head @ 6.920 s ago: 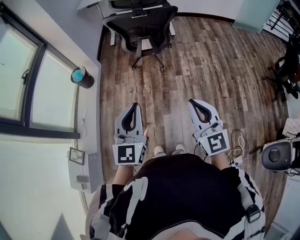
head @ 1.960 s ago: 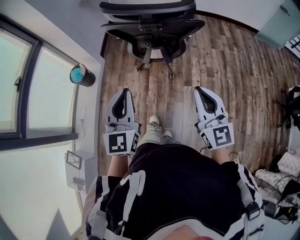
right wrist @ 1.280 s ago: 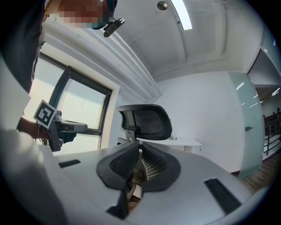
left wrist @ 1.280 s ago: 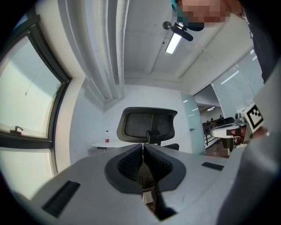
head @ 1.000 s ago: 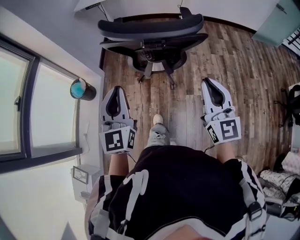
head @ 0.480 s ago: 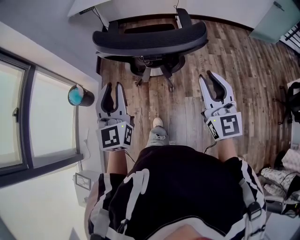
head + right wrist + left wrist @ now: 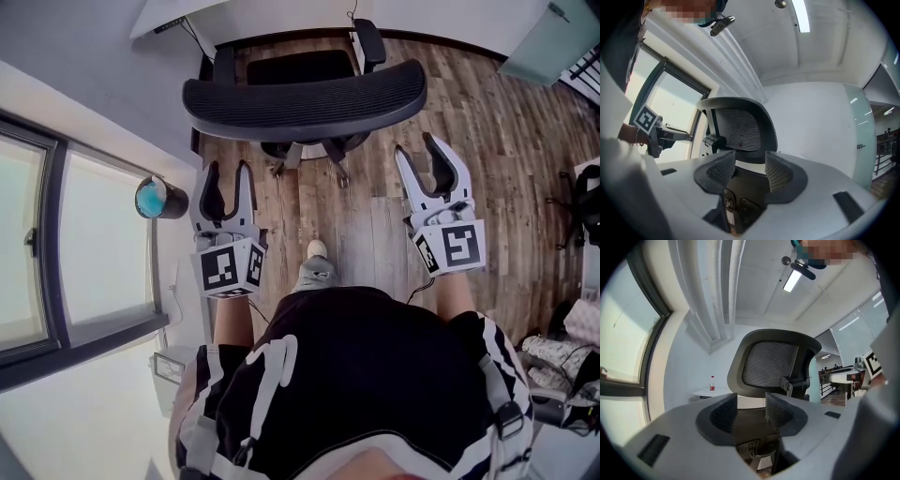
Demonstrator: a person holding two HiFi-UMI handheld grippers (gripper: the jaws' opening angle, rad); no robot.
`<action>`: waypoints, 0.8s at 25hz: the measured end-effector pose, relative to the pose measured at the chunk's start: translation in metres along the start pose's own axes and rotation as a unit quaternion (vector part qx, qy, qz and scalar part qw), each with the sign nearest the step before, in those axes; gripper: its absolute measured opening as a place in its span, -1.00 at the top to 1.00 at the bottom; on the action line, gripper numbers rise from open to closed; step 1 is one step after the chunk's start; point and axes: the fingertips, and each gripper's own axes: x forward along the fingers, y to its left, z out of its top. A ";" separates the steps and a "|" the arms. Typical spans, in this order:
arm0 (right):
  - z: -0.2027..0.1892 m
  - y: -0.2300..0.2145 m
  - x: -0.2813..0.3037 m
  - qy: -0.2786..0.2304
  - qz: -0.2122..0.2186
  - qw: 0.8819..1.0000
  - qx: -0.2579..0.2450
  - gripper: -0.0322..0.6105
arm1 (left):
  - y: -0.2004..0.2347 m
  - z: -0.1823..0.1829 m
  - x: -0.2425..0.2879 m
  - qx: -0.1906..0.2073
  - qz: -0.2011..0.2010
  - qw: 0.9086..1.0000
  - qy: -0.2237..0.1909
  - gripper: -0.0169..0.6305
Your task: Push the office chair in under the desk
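**Both jaws opening just behind the chair back, nothing gripped**

Hard to see: in the head view the office chair (image 7: 305,94) shows mostly as its curved mesh backrest, which covers most of the base and wheels. The desk (image 7: 167,13) is cut off at the top edge, so I can't tell how far under it the seat sits. My torso blocks the bottom of the frame.

The chair stands on the wood floor (image 7: 375,225) in front of me, seat toward the desk. My left hand-held gripper (image 7: 225,173) is near the backrest's left end and my right hand-held gripper (image 7: 424,157) near its right end. Both are short of the backrest, with no contact visible.

In the left gripper view, the pads (image 7: 725,412) are apart and opening with nothing between them, the backrest (image 7: 771,363) beyond. A small bottle (image 7: 712,383) stands on the desk. The right gripper view shows the same: pads (image 7: 722,169) spreading, empty, backrest (image 7: 740,124) ahead.
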 end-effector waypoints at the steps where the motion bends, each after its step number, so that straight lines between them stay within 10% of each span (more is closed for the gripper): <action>1: 0.000 -0.002 0.003 0.000 -0.002 1.000 0.001 0.32 | 0.002 0.000 0.003 0.000 0.000 1.000 0.001 0.40; 20: 0.005 -0.019 0.048 0.000 -0.029 1.000 0.010 0.16 | 0.033 0.014 0.045 -0.003 -0.014 1.000 0.002 0.23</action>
